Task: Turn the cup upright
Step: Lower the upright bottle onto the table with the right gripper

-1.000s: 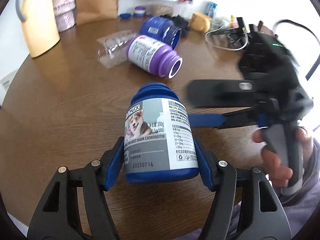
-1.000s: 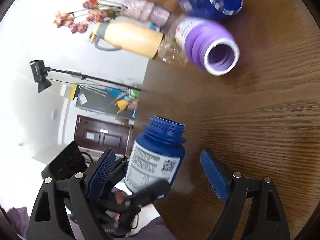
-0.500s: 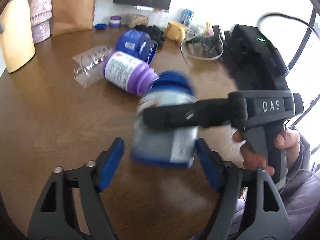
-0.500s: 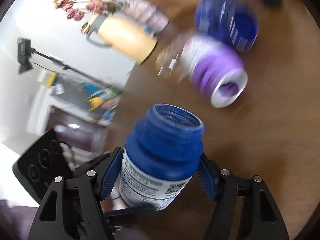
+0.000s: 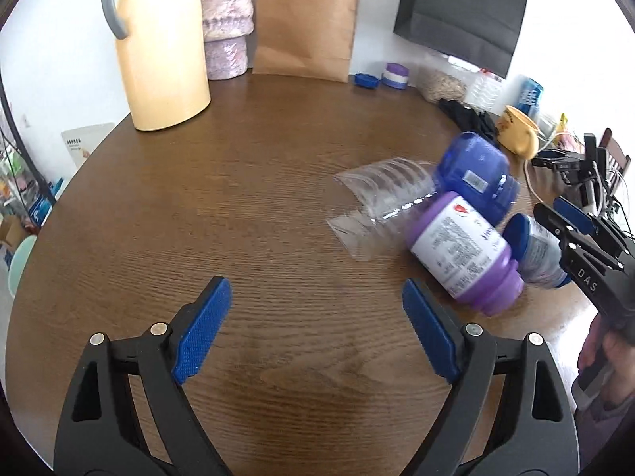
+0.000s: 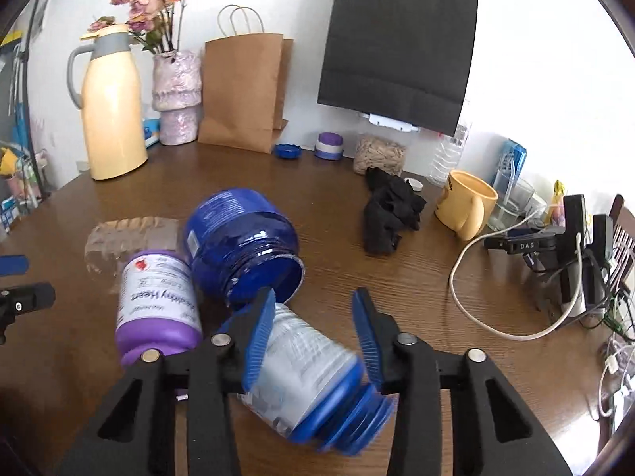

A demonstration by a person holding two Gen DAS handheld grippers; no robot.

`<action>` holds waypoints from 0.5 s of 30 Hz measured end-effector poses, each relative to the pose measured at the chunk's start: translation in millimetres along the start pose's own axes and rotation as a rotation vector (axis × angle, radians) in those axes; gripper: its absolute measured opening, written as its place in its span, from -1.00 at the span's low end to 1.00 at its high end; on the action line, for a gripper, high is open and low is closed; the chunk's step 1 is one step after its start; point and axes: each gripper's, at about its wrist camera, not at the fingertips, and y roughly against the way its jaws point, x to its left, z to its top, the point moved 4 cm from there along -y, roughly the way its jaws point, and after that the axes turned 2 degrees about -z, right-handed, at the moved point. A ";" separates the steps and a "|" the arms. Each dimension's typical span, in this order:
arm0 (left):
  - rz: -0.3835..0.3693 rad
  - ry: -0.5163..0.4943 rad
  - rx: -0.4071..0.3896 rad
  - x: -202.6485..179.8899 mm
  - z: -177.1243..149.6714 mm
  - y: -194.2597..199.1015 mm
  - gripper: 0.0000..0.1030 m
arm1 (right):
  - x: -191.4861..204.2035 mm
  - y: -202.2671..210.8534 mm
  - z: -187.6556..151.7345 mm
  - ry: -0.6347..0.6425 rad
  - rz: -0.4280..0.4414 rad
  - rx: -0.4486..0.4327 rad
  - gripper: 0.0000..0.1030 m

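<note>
The small blue bottle with a grey label (image 6: 309, 377) lies tilted between the pads of my right gripper (image 6: 313, 325), its open neck toward the camera; the image is blurred and the jaws stand close around its body. In the left wrist view the same bottle (image 5: 535, 250) shows at the far right behind the purple bottle, with the right gripper's fingers (image 5: 571, 222) over it. My left gripper (image 5: 317, 329) is open and empty above bare tabletop. A purple bottle (image 6: 156, 309) and a wide blue jar (image 6: 242, 246) lie on their sides beside it.
A crushed clear plastic bottle (image 5: 381, 202) lies left of the jars. A cream thermos (image 5: 158, 47), vase, brown paper bag (image 5: 305, 20) and black bag stand at the back. A yellow mug (image 6: 464, 202), black cloth (image 6: 389, 214) and cables are at the right.
The blue bottle has left my left gripper and gone with the right gripper to the right, down beside the purple bottle. It was upright and now lies tilted. My left gripper has opened wide.
</note>
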 end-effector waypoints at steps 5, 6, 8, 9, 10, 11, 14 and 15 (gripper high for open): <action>0.004 0.000 0.020 -2.4 -3.3 -7.0 0.68 | -17.5 -6.7 -7.0 -0.067 0.066 0.021 -0.17; 0.010 -0.002 0.020 -2.0 -3.6 -6.5 0.69 | -19.4 -9.0 -8.6 -0.084 0.085 0.025 -0.17; 0.013 -0.005 0.019 -3.2 -3.8 -5.0 0.72 | -23.7 -10.5 -11.8 -0.111 0.108 0.029 -0.17; 0.012 -0.003 0.020 -3.3 -4.5 -4.2 0.72 | -24.1 -10.4 -12.7 -0.115 0.114 0.029 -0.17; 0.009 -0.002 0.023 -3.8 -5.6 -3.1 0.73 | -24.3 -10.3 -13.1 -0.116 0.117 0.030 -0.17; 0.005 -0.002 0.023 -4.3 -6.4 -2.3 0.75 | -24.2 -10.0 -13.4 -0.117 0.120 0.030 -0.17; 0.008 -0.006 0.018 -5.0 -8.7 0.7 0.79 | -24.0 -9.2 -13.7 -0.118 0.131 0.032 -0.17; 0.005 -0.005 0.016 -4.8 -9.4 1.8 0.79 | -24.3 -8.4 -13.5 -0.115 0.127 0.039 -0.17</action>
